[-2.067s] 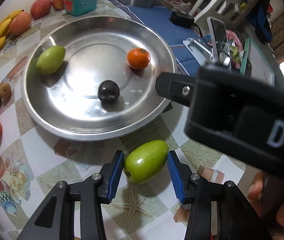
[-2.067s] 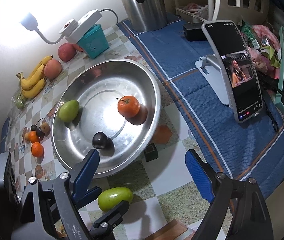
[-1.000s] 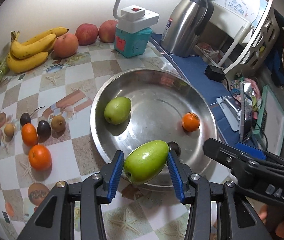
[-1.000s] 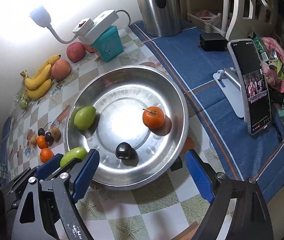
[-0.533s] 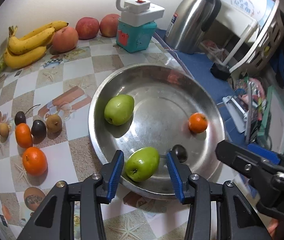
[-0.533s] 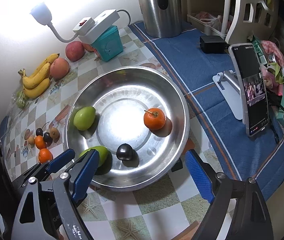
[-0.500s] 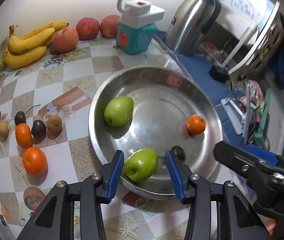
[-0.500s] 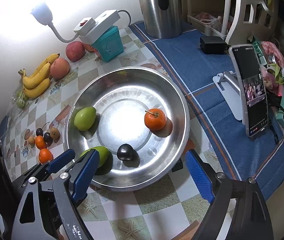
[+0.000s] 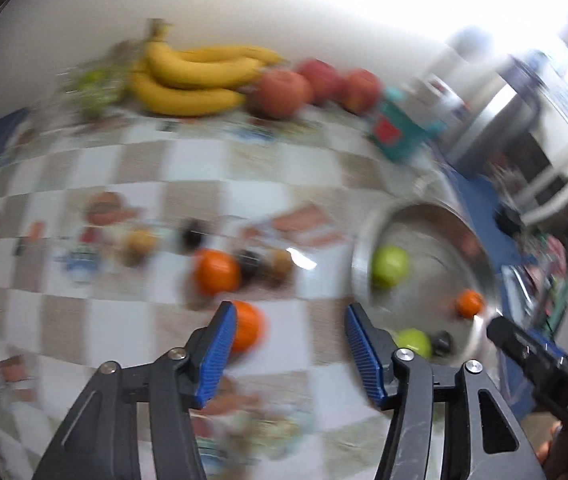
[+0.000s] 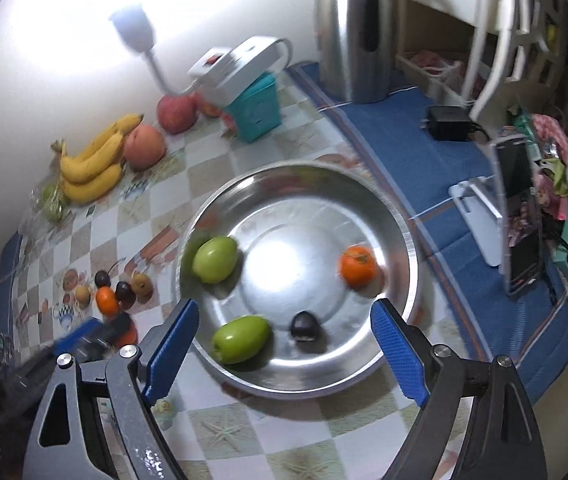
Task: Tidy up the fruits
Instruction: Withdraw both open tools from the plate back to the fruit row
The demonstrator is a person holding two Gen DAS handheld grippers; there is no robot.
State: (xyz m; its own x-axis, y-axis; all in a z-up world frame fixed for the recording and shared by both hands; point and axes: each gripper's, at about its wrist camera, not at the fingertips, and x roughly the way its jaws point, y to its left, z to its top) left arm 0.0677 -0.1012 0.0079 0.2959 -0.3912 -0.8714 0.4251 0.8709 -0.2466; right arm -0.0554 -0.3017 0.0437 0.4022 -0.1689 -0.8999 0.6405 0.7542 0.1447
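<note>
Fruits are split between two places: inside the steel bowl (image 10: pixel 400 248) lie two green mangoes (image 10: pixel 241 338), an orange (image 10: pixel 357 266) and a dark plum (image 10: pixel 304 325), while loose on the chequered table (image 10: pixel 220 428) to the bowl's left sit two more tangerines (image 9: pixel 217 271), dark plums and small brown fruits in a tight cluster. Bananas (image 10: pixel 94 166) and apples (image 10: pixel 177 113) rest at the far wall.

The left gripper (image 9: pixel 290 354) is blurred, its jaws spread wide with nothing between them — the near tangerine (image 9: pixel 249 331) sits just beside its left pad. The right gripper (image 10: pixel 286 354) hovers over the bowl's near rim, jaws also wide and empty.

That tangerine looks the likely next pick. It should be light and round, with a soft rind that dents under a hard squeeze, and it may roll on the slick tablecloth. A hold across its widest middle, pads on opposite sides, seems safest — closing gently. Its neighbours sit close on the far side, so a careless approach could knock them away.
</note>
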